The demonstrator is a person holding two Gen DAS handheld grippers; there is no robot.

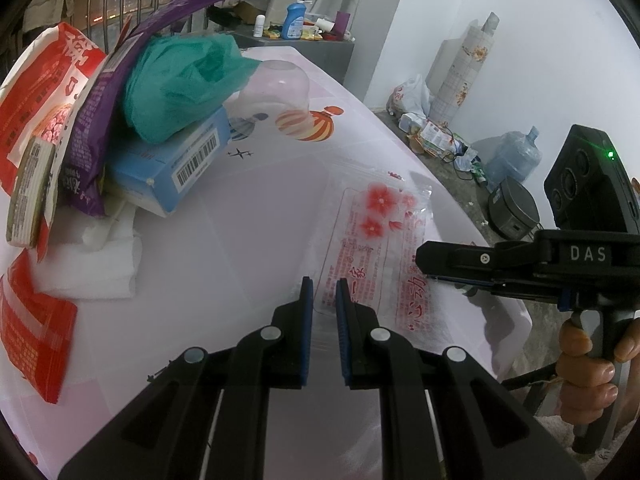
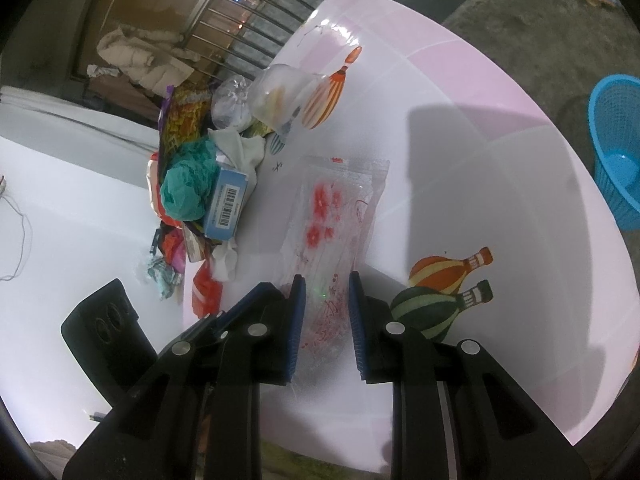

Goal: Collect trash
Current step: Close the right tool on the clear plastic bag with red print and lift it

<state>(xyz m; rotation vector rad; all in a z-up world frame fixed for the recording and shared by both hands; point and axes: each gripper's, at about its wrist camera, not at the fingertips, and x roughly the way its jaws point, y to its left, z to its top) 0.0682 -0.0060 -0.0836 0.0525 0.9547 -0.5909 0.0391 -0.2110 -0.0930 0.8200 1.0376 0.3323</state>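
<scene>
A clear plastic wrapper with red flowers and red print lies flat on the pink table. My left gripper is open a little, its tips at the wrapper's near left corner. My right gripper is open with the wrapper's near end between its jaws; it shows from the side in the left wrist view. A trash pile sits at the left: a blue box with a barcode, a teal bag, a purple packet, red packets and white tissue.
A blue plastic basket stands on the floor beyond the table's right edge. A clear plastic cup lies on the table behind the pile. A water jug, bags and clutter sit on the floor by the wall.
</scene>
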